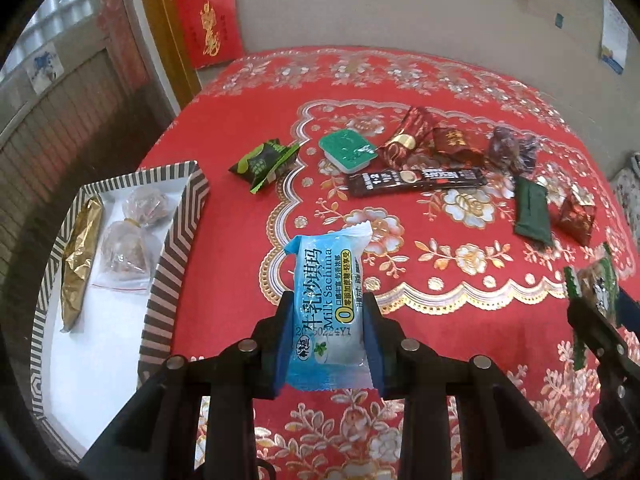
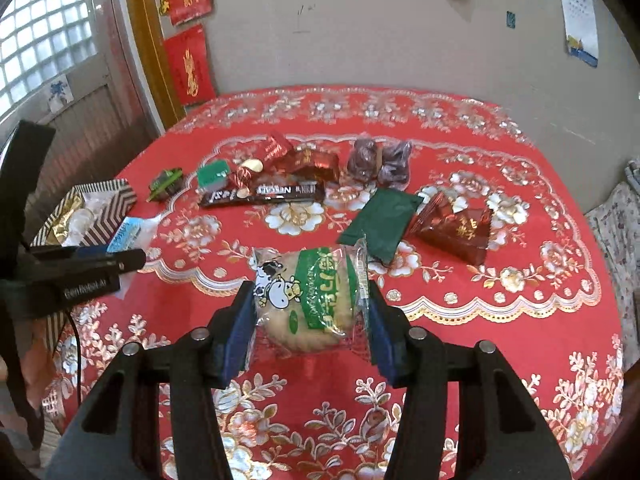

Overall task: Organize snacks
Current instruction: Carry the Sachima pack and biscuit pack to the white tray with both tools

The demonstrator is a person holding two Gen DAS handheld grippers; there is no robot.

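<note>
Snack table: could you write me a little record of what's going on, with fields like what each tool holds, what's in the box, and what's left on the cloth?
Left tool: shut on the blue Milk Sachima pack
Right tool: shut on the cow-print biscuit pack
Striped box: gold wrapper and two clear bags inside
Left on red tablecloth: Nescafe stick, green-lidded cup, dark green packet, several red and dark wrapped sweets
Box position: at the table's left edge

Blue sachima pack (image 1: pixel 326 312), upright, clamped
</note>
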